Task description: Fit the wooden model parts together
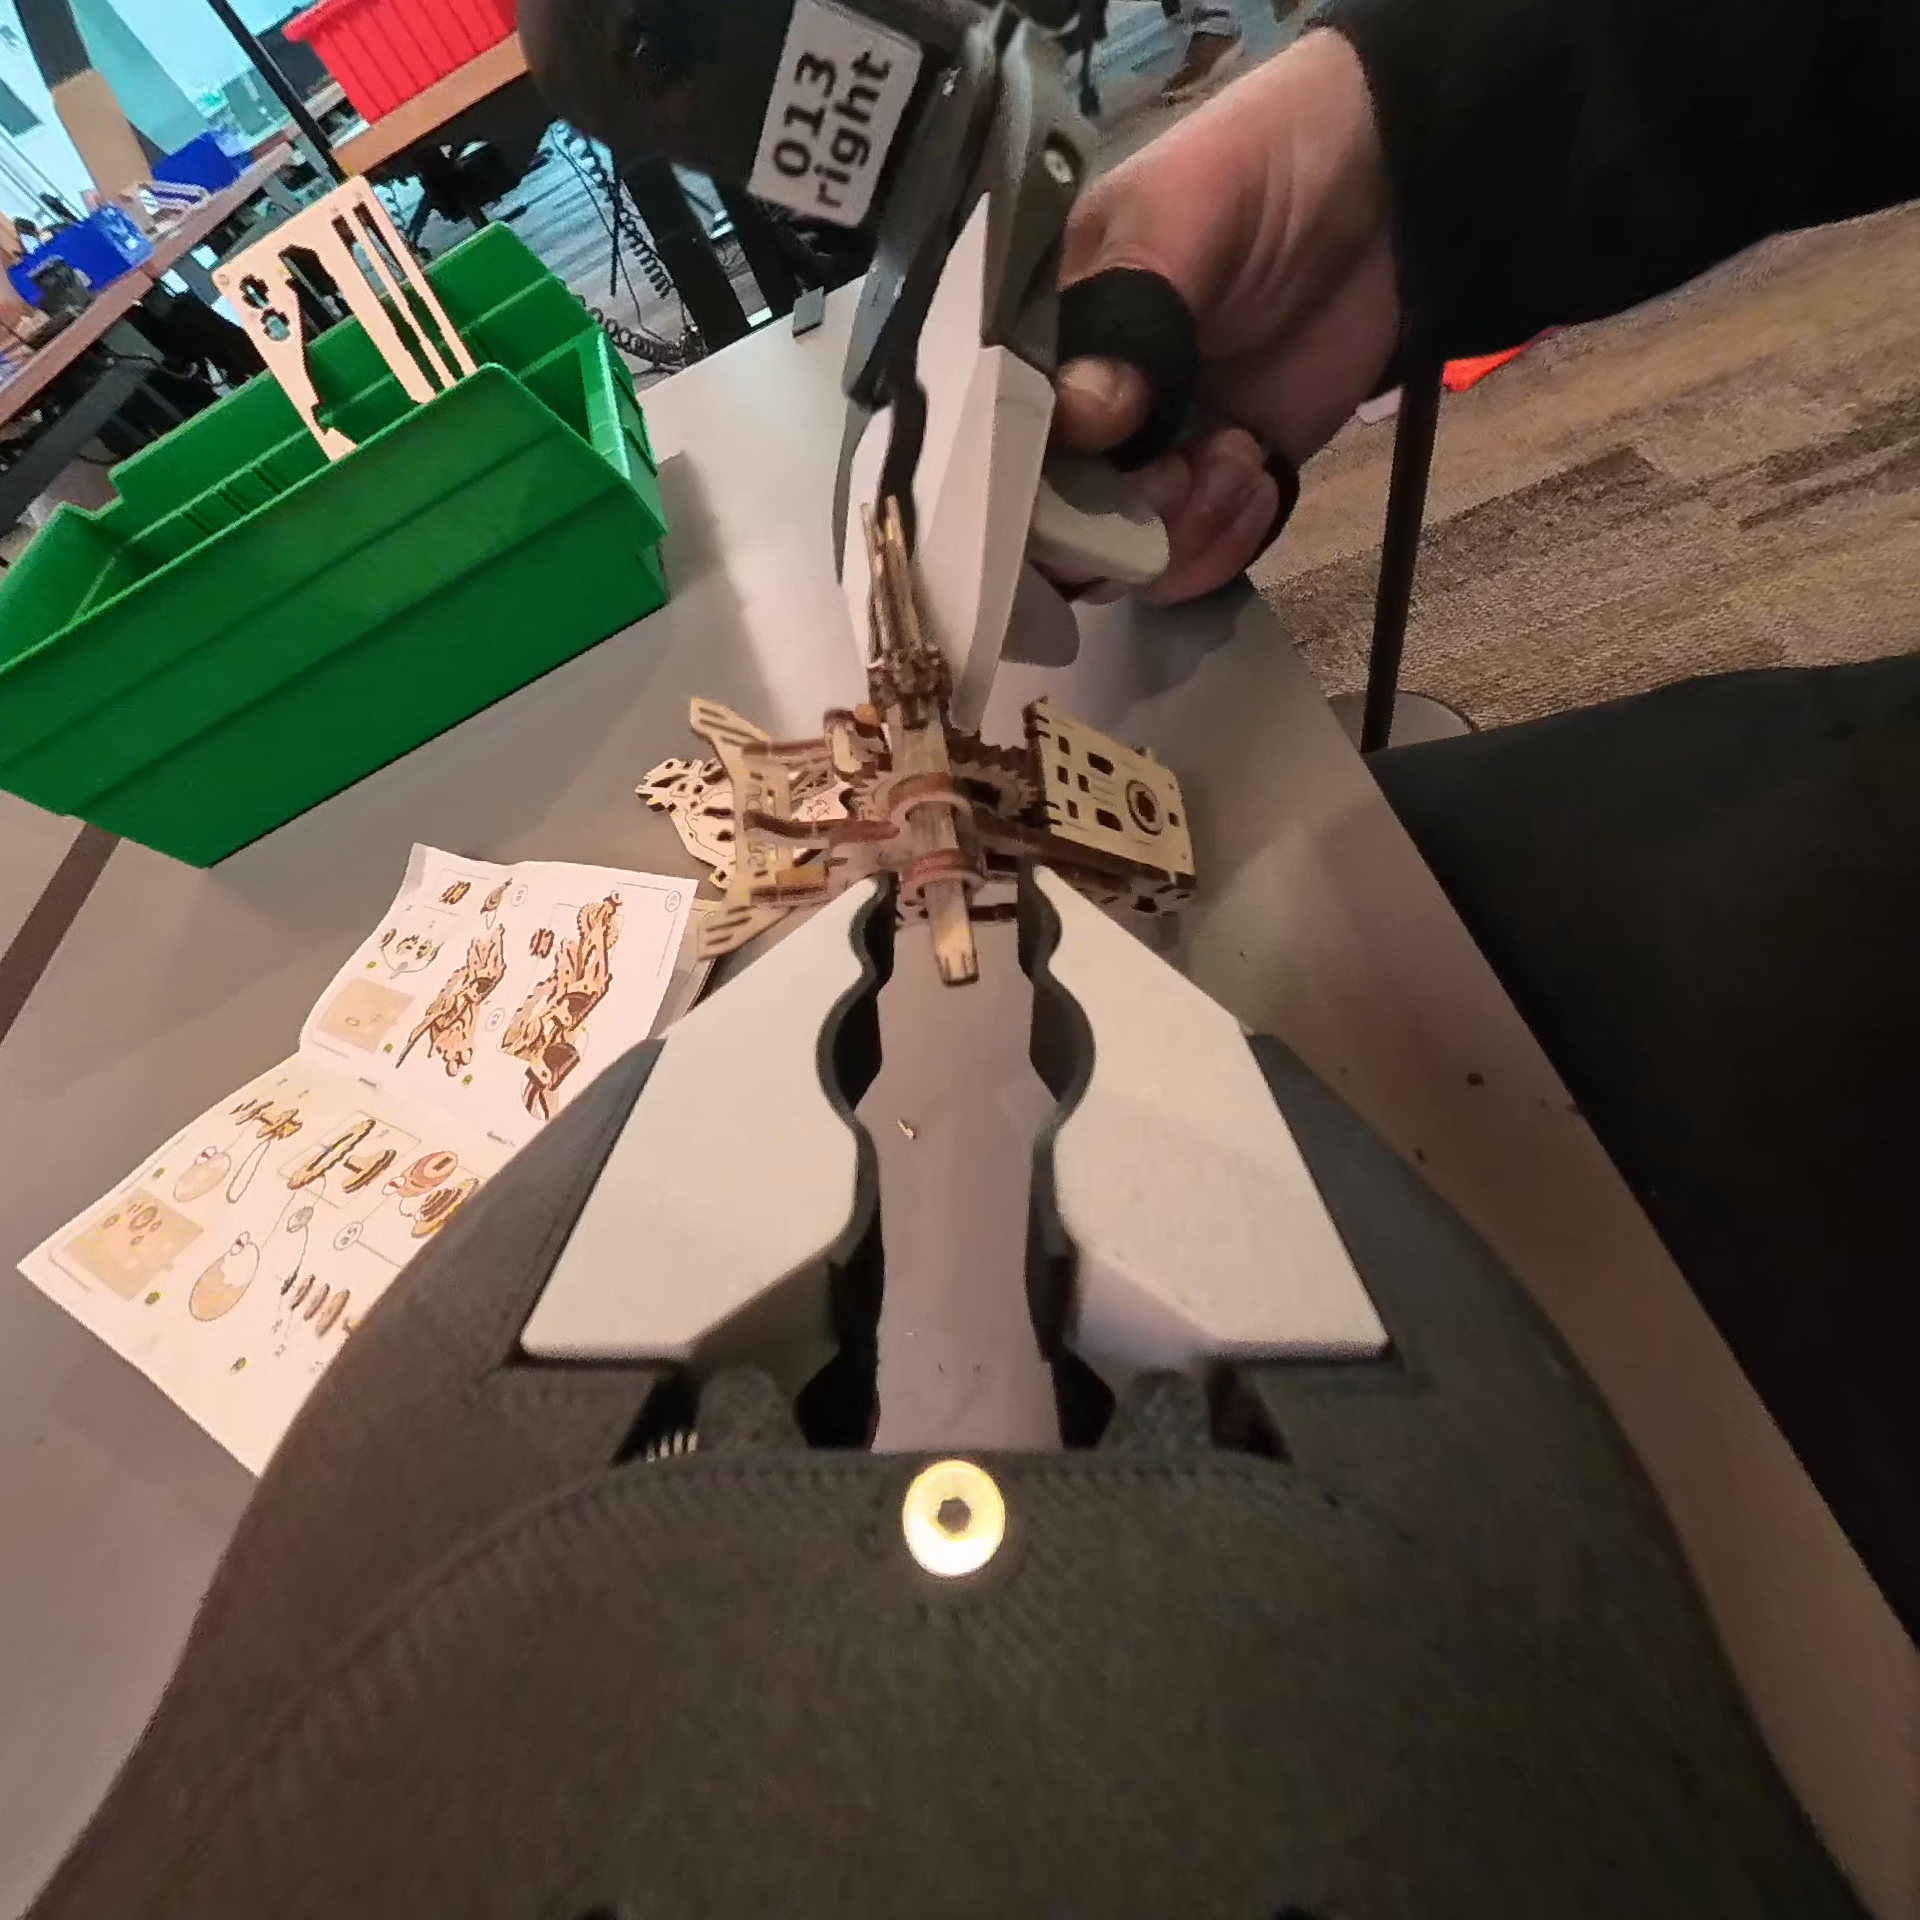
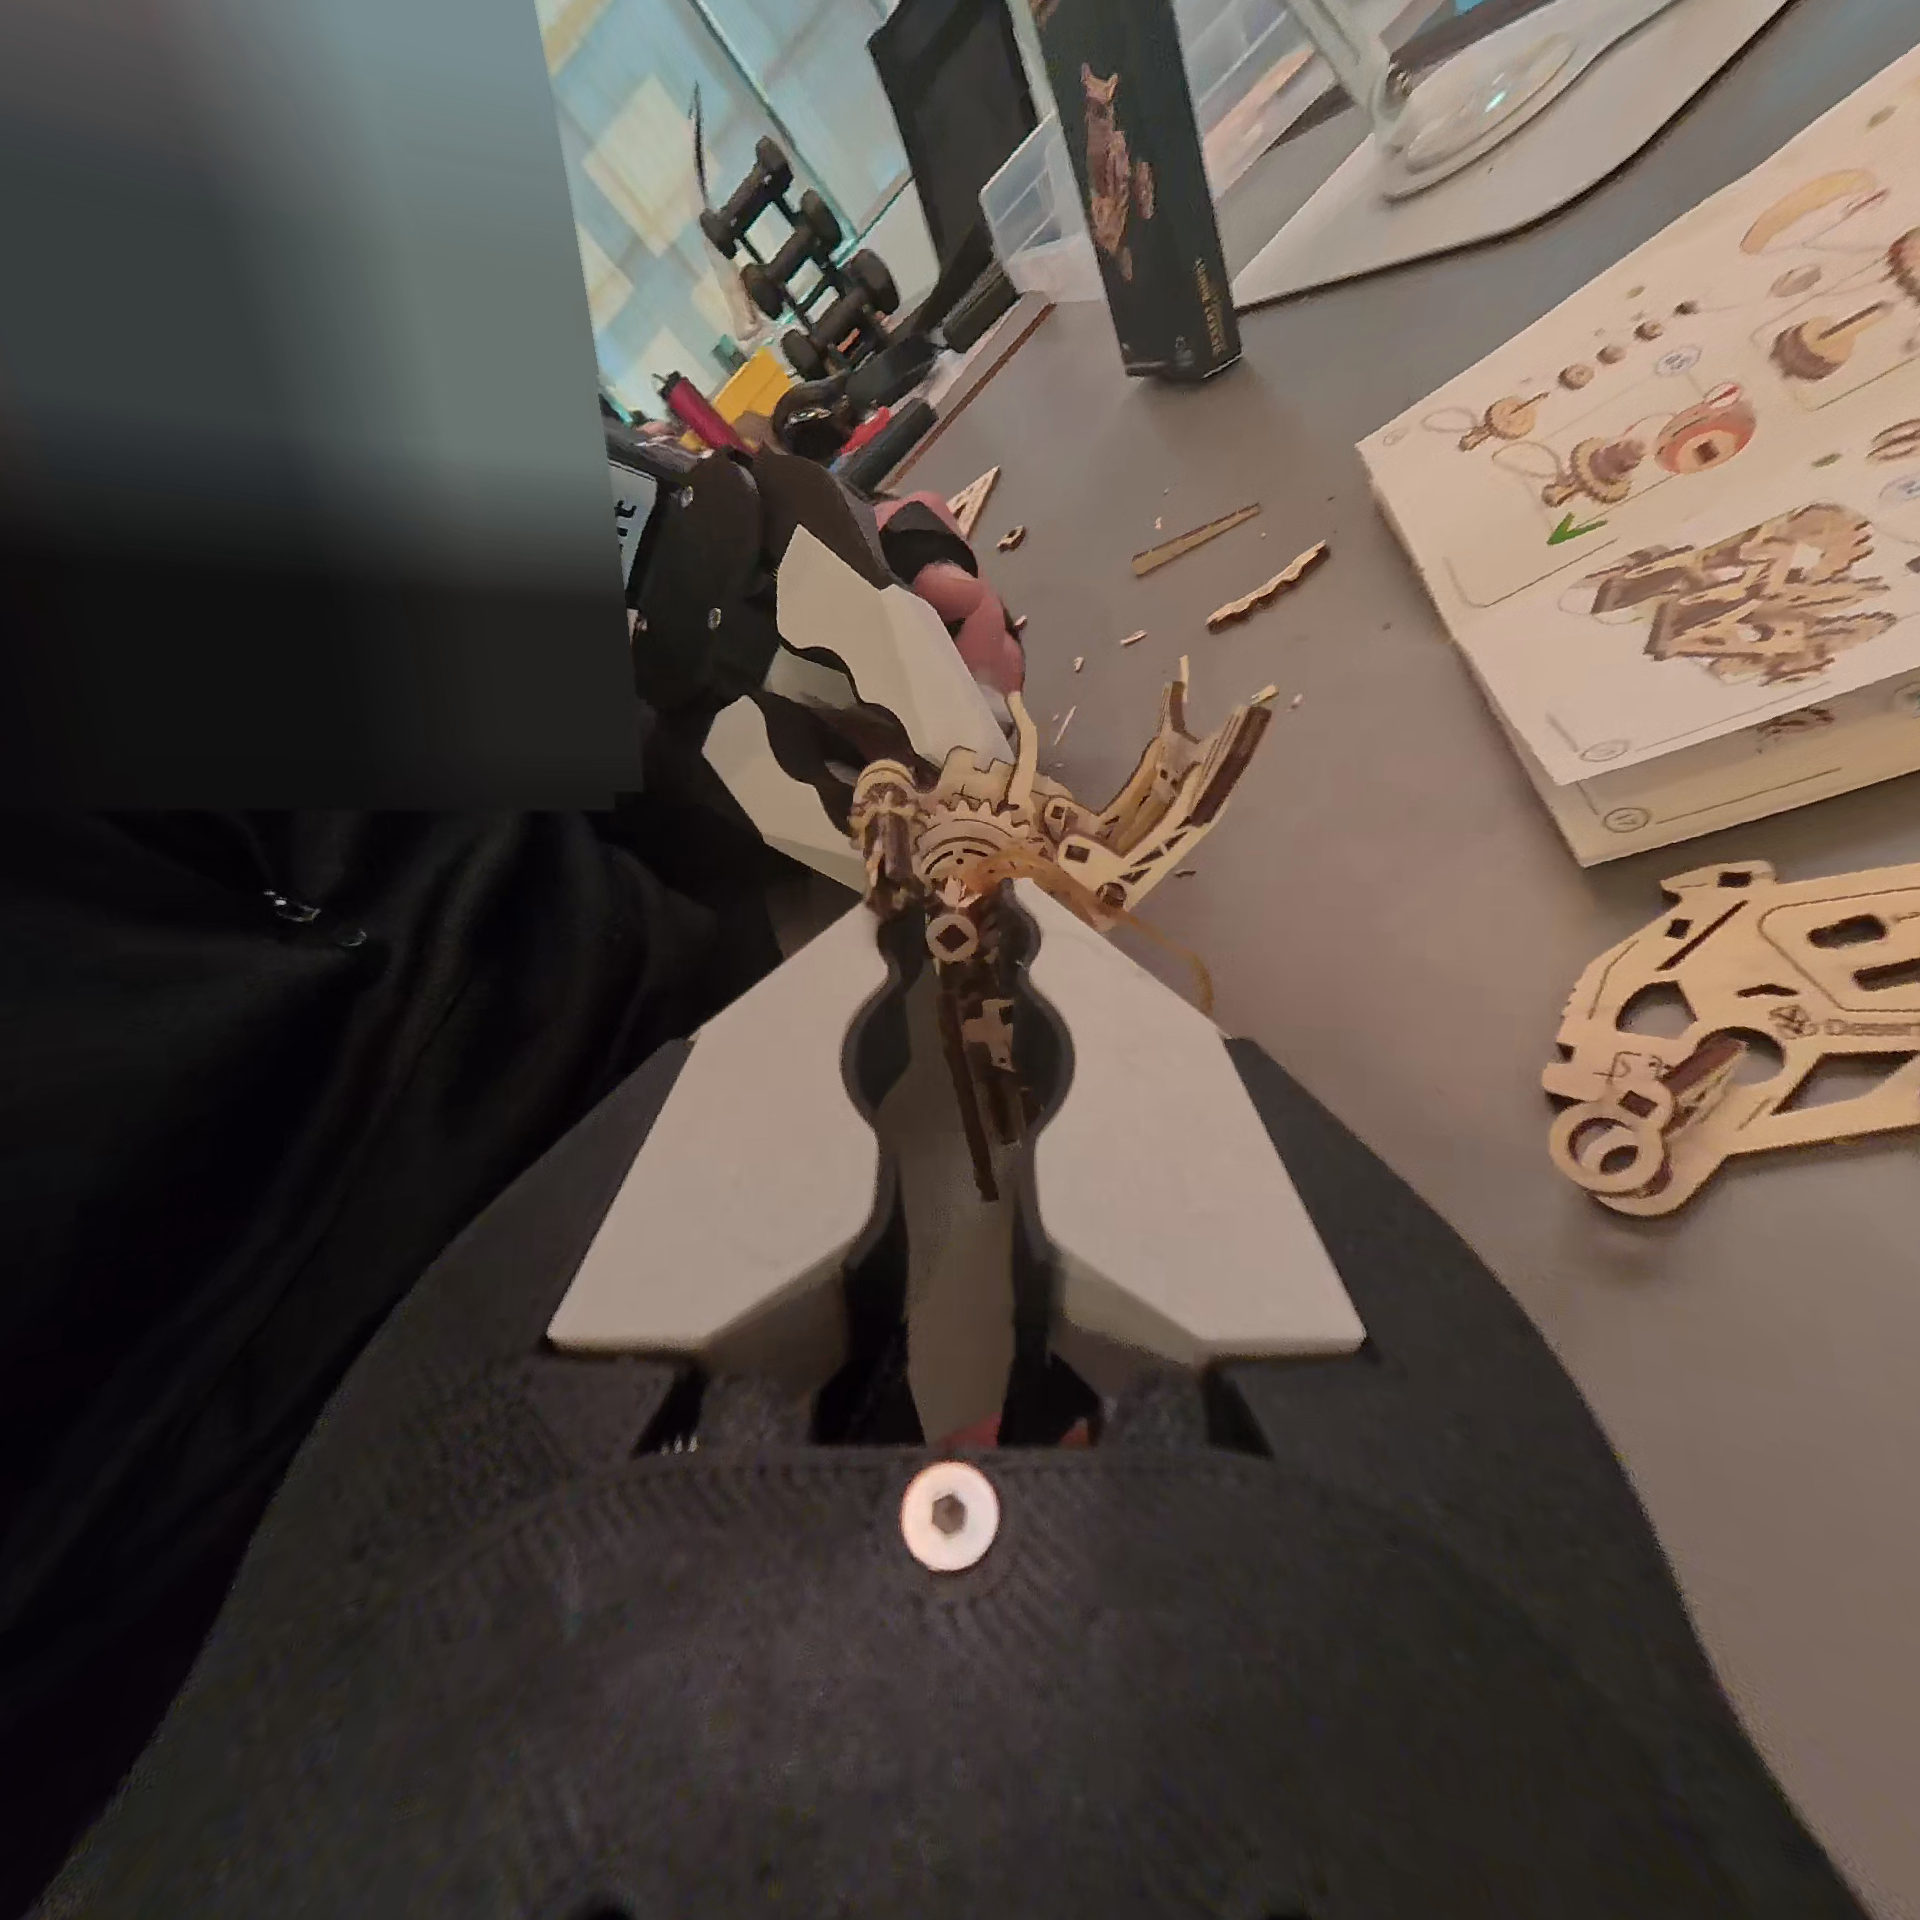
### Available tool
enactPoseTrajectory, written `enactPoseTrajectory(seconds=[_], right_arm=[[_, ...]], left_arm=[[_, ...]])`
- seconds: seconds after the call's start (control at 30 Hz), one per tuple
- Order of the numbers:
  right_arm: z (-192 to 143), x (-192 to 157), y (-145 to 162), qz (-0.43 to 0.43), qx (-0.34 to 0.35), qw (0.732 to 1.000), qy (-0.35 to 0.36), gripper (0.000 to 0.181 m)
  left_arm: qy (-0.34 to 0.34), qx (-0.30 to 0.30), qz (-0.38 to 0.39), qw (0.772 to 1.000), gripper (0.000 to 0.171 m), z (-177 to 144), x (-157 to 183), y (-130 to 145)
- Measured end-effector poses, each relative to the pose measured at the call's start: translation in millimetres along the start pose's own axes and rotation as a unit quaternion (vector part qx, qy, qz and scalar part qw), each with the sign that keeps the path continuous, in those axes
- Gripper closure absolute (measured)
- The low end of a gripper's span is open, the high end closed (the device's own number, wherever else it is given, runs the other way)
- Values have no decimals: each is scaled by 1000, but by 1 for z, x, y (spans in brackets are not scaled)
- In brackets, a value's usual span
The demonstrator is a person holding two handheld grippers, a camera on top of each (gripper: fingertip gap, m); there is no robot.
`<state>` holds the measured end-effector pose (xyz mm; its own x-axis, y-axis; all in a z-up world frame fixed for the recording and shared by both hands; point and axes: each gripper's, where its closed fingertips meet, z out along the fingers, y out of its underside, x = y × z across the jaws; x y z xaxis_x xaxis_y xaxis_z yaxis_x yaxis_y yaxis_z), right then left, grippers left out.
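A partly built wooden model with gears, an axle and a pierced block sits low over the grey table. My left gripper has its tips closed on the hub around the model's axle. My right gripper comes down from above, held by a person's hand, and is shut on the model's upright stack of strips. In the right wrist view my right gripper pinches that dark stacked part, with the model's gear and wing-shaped pieces beyond. The left gripper meets the model from the far side.
Stacked green bins with a cut-out wooden sheet stand at the back left. An instruction sheet lies left of the model. The right wrist view shows an instruction booklet, a flat wooden piece, wood scraps and a dark box. Both grippers' tips are close together, under 4 cm apart.
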<state>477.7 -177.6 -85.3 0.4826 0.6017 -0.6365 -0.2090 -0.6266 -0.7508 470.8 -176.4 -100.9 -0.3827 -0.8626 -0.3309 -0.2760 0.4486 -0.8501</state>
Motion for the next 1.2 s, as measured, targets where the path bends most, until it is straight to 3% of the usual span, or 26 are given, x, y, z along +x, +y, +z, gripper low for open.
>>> enactPoseTrajectory(seconds=[0.43,0.6,0.7,1.2], right_arm=[[1,3,6,38,-49,997,-39,172],[3,9,6,14,-51,999,-9,170],[3,11,6,11,-49,999,1,155],[-7,17,10,-45,-38,994,90,147]], left_arm=[[32,-14,27,999,143,2,8,7],[50,-14,-19,998,142,3,6,11],[48,-21,-26,998,140,5,4,14],[54,-51,-79,994,133,17,-2,22]])
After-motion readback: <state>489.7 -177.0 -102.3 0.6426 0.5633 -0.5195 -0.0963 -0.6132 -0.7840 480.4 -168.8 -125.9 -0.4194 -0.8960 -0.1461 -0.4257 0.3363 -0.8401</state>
